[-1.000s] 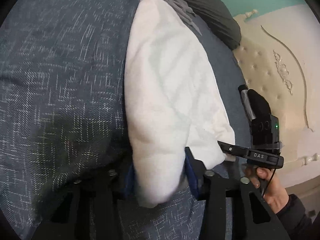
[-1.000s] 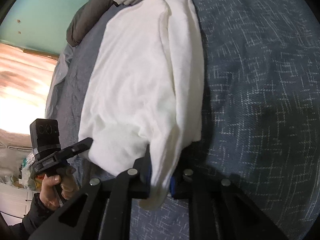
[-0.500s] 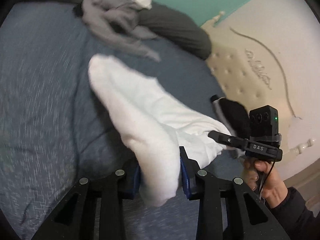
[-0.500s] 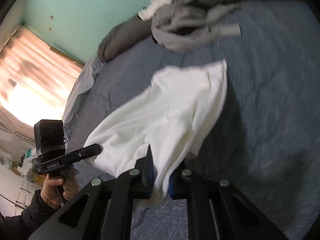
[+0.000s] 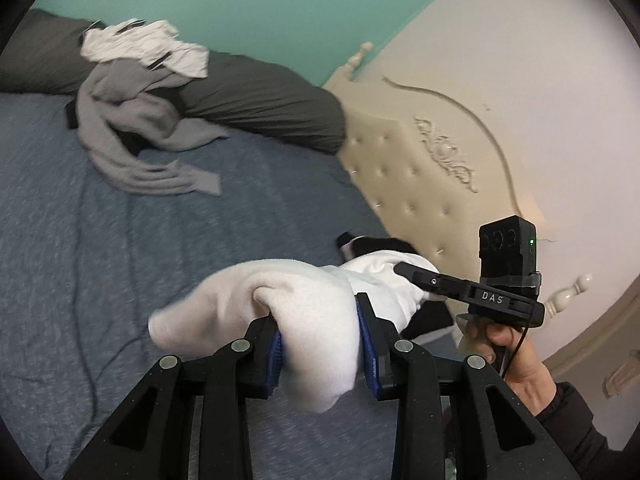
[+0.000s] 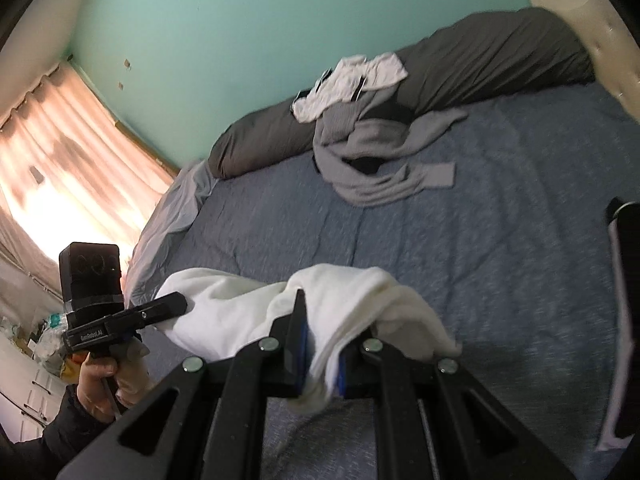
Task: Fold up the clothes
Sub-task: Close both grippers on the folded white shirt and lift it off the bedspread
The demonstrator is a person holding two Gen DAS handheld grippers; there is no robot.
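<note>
the white garment [image 5: 304, 304] hangs bunched above the blue bed [image 5: 120, 260], lifted clear of the bedding, its lower folds hidden behind the black gripper frames. the left gripper [image 5: 320, 344] is clamped on one thick wad of it, blue pads pressing either side; the right gripper [image 6: 322, 356] is pinched tight on a thinner edge [image 6: 320, 344]. each hand's far view shows the other gripper biting the cloth, with a hand [image 5: 508, 352] below it, sleeve partly cut off. toward the far edge of the bed lies a grey garment [image 5: 132, 136], crumpled, a pale cloth [image 5: 140, 46] on top against a dark pillow [image 5: 260, 100]. a black item [image 5: 376, 246] beside the headboard [image 5: 420, 168] is mostly hidden by the white garment.
</note>
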